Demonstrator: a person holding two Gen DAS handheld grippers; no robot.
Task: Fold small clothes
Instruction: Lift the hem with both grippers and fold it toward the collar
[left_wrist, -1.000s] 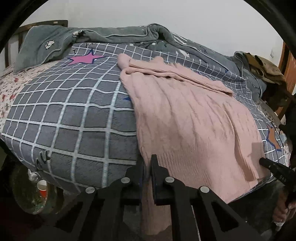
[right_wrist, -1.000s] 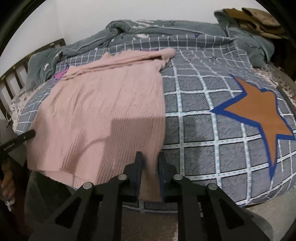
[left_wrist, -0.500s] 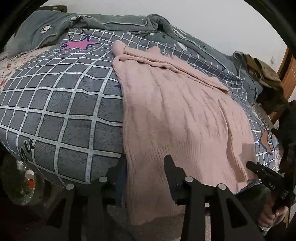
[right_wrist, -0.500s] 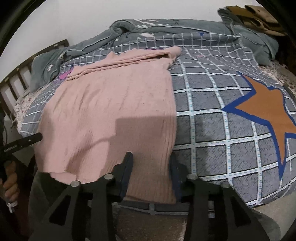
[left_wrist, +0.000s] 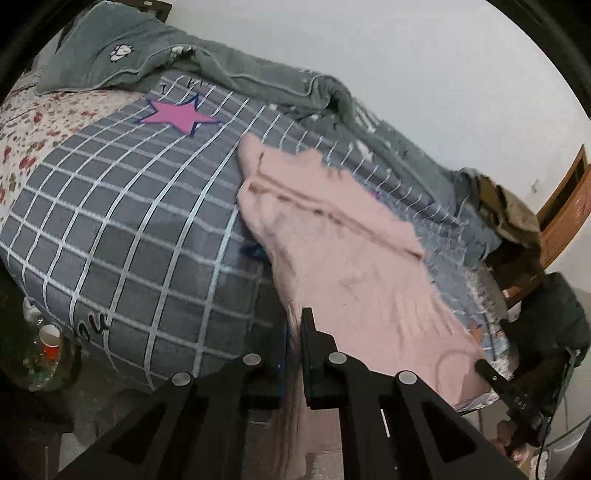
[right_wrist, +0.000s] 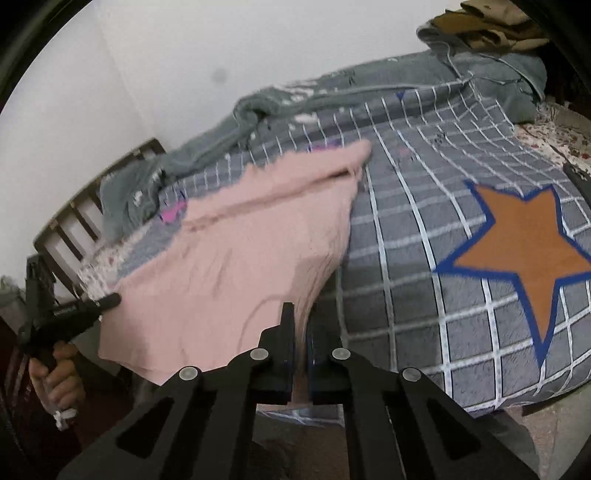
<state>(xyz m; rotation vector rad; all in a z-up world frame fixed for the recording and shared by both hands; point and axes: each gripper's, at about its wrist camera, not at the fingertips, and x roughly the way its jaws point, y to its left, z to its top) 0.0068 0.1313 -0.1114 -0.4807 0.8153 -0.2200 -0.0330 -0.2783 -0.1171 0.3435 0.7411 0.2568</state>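
Note:
A pink knitted sweater (left_wrist: 343, 258) lies on a grey checked bedspread (left_wrist: 129, 229), its hem at the bed's near edge. My left gripper (left_wrist: 294, 332) is shut on the hem's left corner and lifts it off the bed. My right gripper (right_wrist: 302, 325) is shut on the hem's right corner of the same sweater (right_wrist: 243, 258), also raised. Each gripper shows at the edge of the other view: the right gripper (left_wrist: 491, 373) and the left gripper (right_wrist: 107, 301). The sweater's far part with folded sleeves still rests on the bed.
A grey blanket (left_wrist: 229, 74) is bunched along the wall. Olive clothes (left_wrist: 513, 214) pile at the bed's right end. A wooden headboard (right_wrist: 77, 218) stands at the left end. A red cup (left_wrist: 50, 343) sits on the floor by the bed. An orange star (right_wrist: 524, 251) marks the bedspread.
Both grippers were open around the hem corners half a second ago. Now both are shut on the hem and have lifted it, so the near part of the sweater rises off the bed.

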